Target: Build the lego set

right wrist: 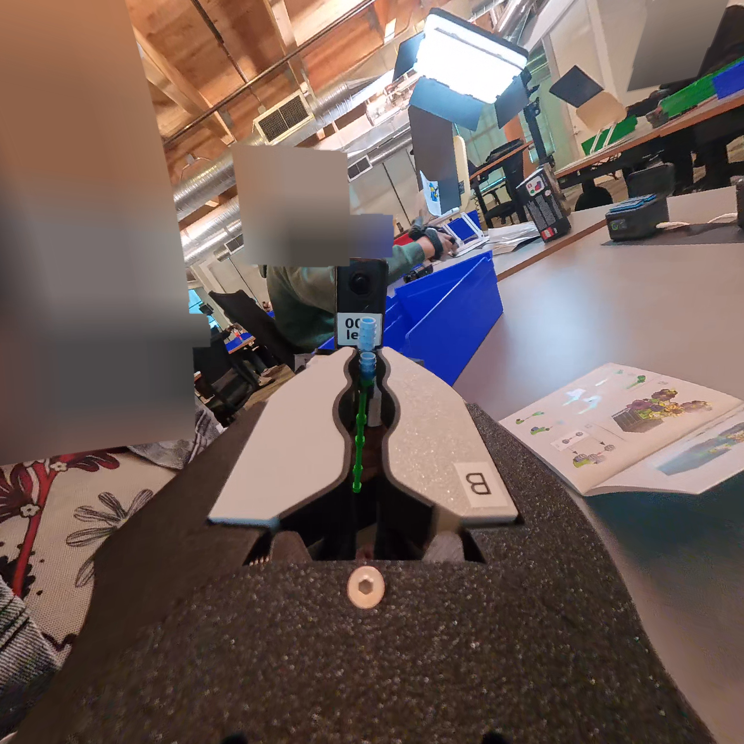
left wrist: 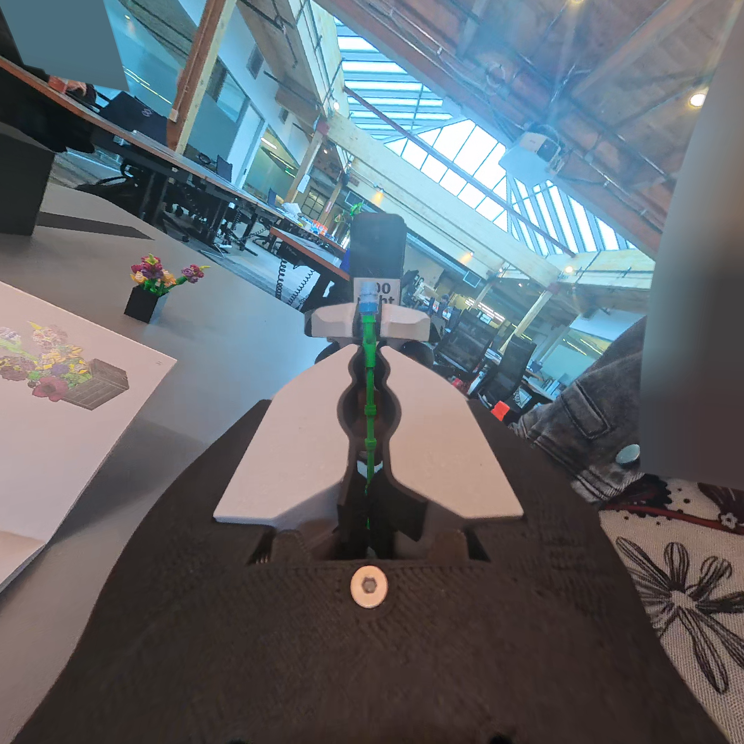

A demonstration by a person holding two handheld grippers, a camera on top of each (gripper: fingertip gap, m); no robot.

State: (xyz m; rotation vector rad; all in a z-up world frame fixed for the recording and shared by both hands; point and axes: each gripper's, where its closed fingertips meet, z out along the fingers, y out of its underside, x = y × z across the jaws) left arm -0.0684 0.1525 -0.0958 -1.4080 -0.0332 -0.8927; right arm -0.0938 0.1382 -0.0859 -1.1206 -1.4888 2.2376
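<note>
My left gripper (left wrist: 368,354) is shut on a thin green stem (left wrist: 367,406) that lies in the slot between its fingers. The stem's far end carries a light blue piece (left wrist: 368,300), which sits between the fingertips of my right gripper (left wrist: 368,327) facing it. In the right wrist view my right gripper (right wrist: 368,356) is shut around a green stem (right wrist: 359,435) with a light blue piece (right wrist: 368,364) at its tips. A second light blue piece (right wrist: 370,330) stands just beyond, before the left gripper's camera block (right wrist: 360,290). I cannot tell whether this is one stem or two.
An open instruction booklet (left wrist: 60,422) (right wrist: 628,426) lies on the grey table (left wrist: 225,342). A small flower model in a black pot (left wrist: 155,290) stands behind it. Blue bins (right wrist: 443,310) and a dark box (right wrist: 543,205) are farther off. A denim sleeve (left wrist: 583,422) is close by. My left and right fingertips are right by each other.
</note>
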